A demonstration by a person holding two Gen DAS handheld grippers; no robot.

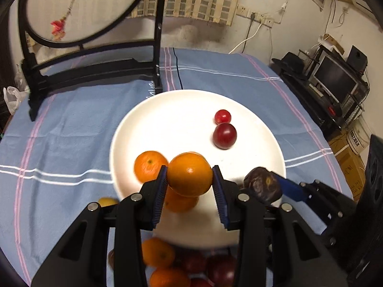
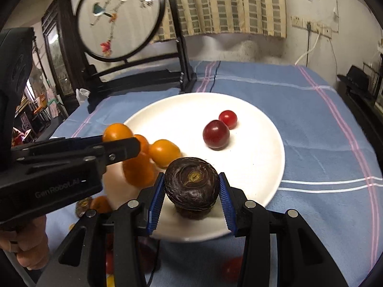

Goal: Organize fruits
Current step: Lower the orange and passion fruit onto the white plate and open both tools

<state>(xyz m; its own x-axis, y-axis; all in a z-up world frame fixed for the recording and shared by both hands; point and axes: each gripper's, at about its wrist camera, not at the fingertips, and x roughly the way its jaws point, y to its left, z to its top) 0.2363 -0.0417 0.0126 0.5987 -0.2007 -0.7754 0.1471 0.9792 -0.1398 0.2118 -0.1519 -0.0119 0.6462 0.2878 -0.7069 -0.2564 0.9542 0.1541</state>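
orange (image 1: 189, 174) clamped between left gripper (image 1: 189, 179) pads, over plate (image 1: 172, 119)

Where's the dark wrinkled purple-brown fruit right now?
The dark wrinkled purple-brown fruit sits clamped in the right gripper, above the near rim of the white round plate, right of the orange mandarin held in the left gripper.

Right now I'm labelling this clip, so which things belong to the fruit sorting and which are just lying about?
Job: white plate, orange in left gripper, dark wrinkled fruit in right gripper, red plums.
Lying about: round embroidered screen, monitor, black hat.
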